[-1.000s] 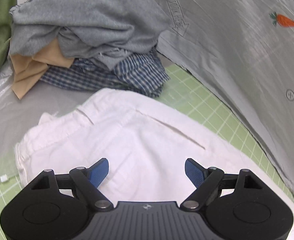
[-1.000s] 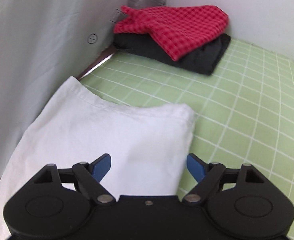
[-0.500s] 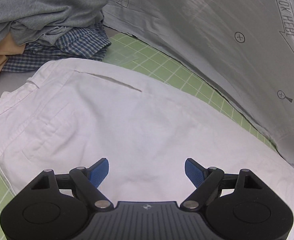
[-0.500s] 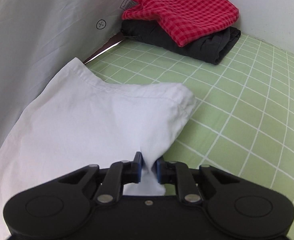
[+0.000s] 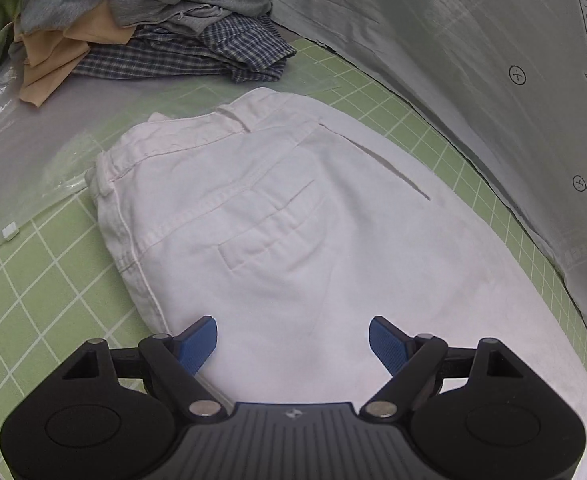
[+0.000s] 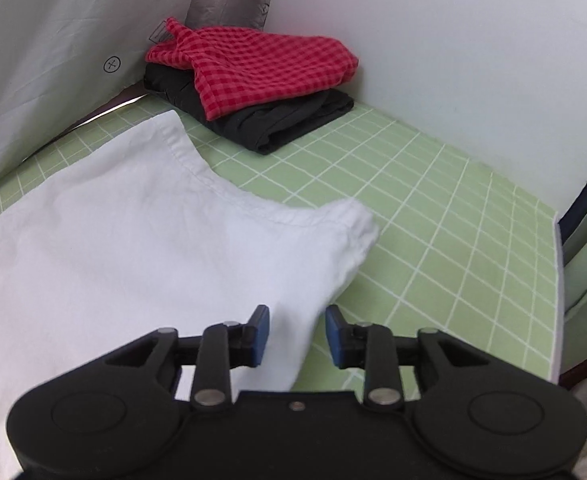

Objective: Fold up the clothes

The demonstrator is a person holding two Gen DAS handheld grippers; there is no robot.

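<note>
White trousers (image 5: 293, 216) lie flat on the green grid mat (image 5: 25, 280); the waistband and back pocket show in the left wrist view. My left gripper (image 5: 293, 342) is open, just above the seat of the trousers, holding nothing. In the right wrist view the trouser leg end (image 6: 173, 248) lies on the mat with its hem toward the far side. My right gripper (image 6: 297, 336) is partly open with the near edge of the leg fabric between its blue pads (image 6: 262, 330), not clamped.
A pile of unfolded clothes (image 5: 153, 20) in grey, tan and blue plaid sits at the far left. A folded red checked garment (image 6: 253, 68) lies on a folded black one (image 6: 277, 120) in the far corner. Grey printed sheeting (image 5: 473, 60) walls the back.
My right gripper closed on the trouser leg edge half a second ago and has now opened again, the fabric slack between the pads. My left gripper drew back, bringing the waistband into view.
</note>
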